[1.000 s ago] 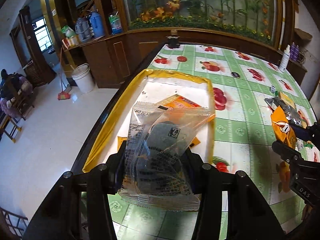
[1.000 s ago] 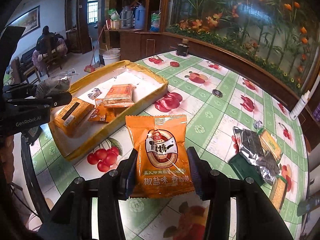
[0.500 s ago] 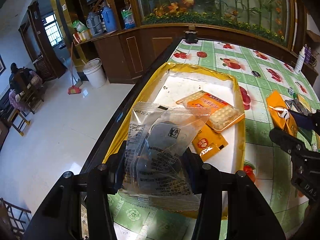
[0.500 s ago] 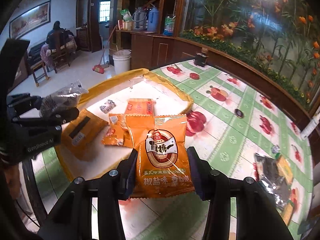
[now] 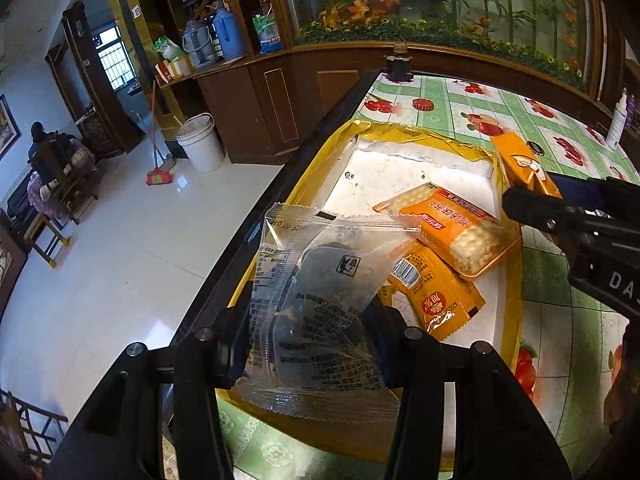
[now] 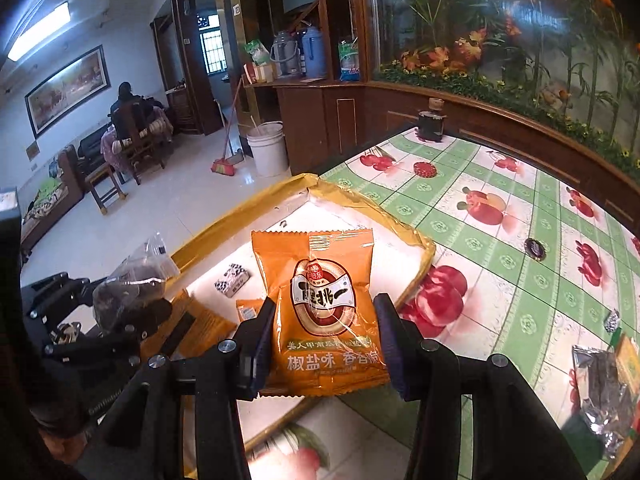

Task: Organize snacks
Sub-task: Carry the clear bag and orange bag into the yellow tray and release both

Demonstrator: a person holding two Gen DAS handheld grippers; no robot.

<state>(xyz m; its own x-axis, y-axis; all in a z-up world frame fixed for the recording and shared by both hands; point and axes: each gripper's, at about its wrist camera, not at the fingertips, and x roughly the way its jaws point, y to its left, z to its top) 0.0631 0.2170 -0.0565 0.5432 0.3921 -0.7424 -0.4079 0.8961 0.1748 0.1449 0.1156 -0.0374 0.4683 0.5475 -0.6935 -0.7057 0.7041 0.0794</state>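
Note:
My left gripper (image 5: 308, 344) is shut on a clear snack packet (image 5: 320, 304) with a dark piece inside, held over the near end of the yellow-rimmed white tray (image 5: 400, 160). In the tray lie an orange cracker pack (image 5: 448, 232) and a small orange sachet (image 5: 436, 300). My right gripper (image 6: 324, 344) is shut on an orange snack bag (image 6: 320, 304) with a red and white label, held above the tray (image 6: 360, 200). The left gripper (image 6: 120, 316) with its clear packet shows at the left of the right wrist view. The right gripper (image 5: 560, 216) shows at the right of the left wrist view.
The tray sits at the table's left edge on a green checked cloth with fruit prints (image 6: 500, 240). Silver and dark snack packets (image 6: 600, 380) lie at the right. A small black-and-white packet (image 6: 232, 280) lies in the tray. A white bucket (image 6: 268, 148) and broom stand on the floor.
Both grippers moved toward and over the tray with their packets. The right gripper's orange bag went from above the cloth to above the tray's inside.

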